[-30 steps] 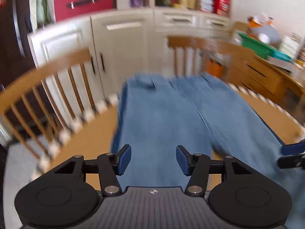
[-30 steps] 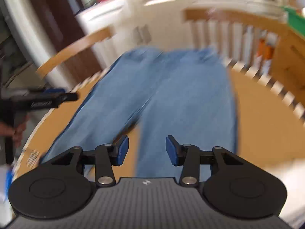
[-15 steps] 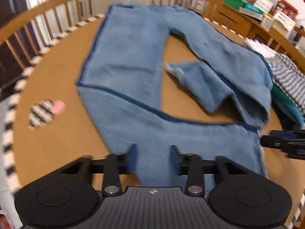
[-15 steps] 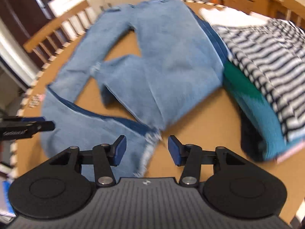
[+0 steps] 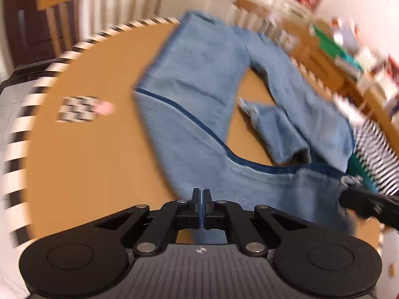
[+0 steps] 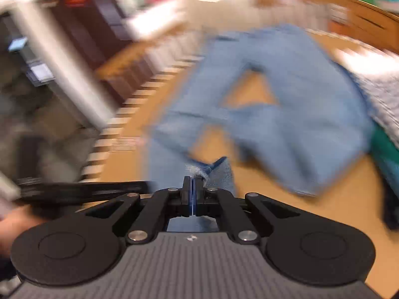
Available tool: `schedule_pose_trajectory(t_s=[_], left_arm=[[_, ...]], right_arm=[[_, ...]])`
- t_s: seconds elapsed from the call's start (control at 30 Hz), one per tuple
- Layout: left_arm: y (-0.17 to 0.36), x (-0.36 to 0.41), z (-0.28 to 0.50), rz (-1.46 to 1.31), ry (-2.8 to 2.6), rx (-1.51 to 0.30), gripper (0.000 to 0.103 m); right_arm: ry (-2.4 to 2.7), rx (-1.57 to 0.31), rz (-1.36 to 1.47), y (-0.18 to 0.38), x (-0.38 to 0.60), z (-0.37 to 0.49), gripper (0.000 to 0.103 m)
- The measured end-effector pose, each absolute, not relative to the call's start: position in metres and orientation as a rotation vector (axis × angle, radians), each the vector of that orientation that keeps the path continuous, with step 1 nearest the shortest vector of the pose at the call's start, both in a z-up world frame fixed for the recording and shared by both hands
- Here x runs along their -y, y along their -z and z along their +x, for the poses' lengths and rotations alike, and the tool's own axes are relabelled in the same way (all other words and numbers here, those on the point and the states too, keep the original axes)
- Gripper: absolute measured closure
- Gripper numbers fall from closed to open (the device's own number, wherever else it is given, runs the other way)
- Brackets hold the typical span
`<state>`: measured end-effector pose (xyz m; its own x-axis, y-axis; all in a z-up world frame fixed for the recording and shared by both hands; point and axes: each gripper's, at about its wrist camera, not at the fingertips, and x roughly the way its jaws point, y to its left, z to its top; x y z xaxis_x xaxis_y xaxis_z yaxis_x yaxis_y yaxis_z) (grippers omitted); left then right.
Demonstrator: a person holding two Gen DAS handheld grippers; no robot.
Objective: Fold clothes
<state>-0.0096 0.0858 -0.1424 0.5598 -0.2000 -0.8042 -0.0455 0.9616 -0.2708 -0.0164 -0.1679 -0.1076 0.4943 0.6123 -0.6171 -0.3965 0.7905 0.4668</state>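
Note:
Light blue jeans (image 5: 199, 74) lie spread on the round wooden table (image 5: 87, 149), legs partly doubled over. My left gripper (image 5: 200, 194) is shut on the near edge of one leg. My right gripper (image 6: 192, 183) is shut on the frayed hem (image 6: 199, 169) of the same leg; it also shows at the right edge of the left wrist view (image 5: 359, 199). The jeans (image 6: 286, 87) fill the middle of the right wrist view. The left gripper shows as a dark bar (image 6: 82, 191) at the left there. Both views are blurred.
A pile of clothes with a striped top (image 5: 376, 147) and a green garment (image 6: 386, 149) lies at the table's right side. A checkered marker (image 5: 77, 109) sits on the table's left. Wooden chairs (image 5: 99, 7) and cabinets stand behind.
Both grippers have closed on the near jeans leg, left on its edge and right on the frayed hem. Both cameras have swung and the views are blurred.

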Motion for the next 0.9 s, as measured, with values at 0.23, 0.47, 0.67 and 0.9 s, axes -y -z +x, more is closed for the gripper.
schedule_pose_trajectory(t_s=[0.23, 0.47, 0.67, 0.9], left_arm=[[0.087, -0.153, -0.070, -0.226, -0.017, -0.927, 0.095], [0.033, -0.205, -0.112, -0.250, -0.120, -0.866, 0.088], [0.061, -0.173, -0.102, -0.223, 0.003, -0.861, 0.082], [0.150, -0.099, -0.056, -0.162, 0.126, -1.018, 0.102]], right_arm=[[-0.986, -0.884, 0.181, 0.091, 0.082, -0.047, 0.102], [-1.222, -1.029, 0.135, 0.137, -0.018, -0.075, 0.097], [-1.091, -0.978, 0.103, 0.125, 0.017, -0.078, 0.059], [-0.426, -0.807, -0.054, 0.129, 0.137, -0.035, 0.052]])
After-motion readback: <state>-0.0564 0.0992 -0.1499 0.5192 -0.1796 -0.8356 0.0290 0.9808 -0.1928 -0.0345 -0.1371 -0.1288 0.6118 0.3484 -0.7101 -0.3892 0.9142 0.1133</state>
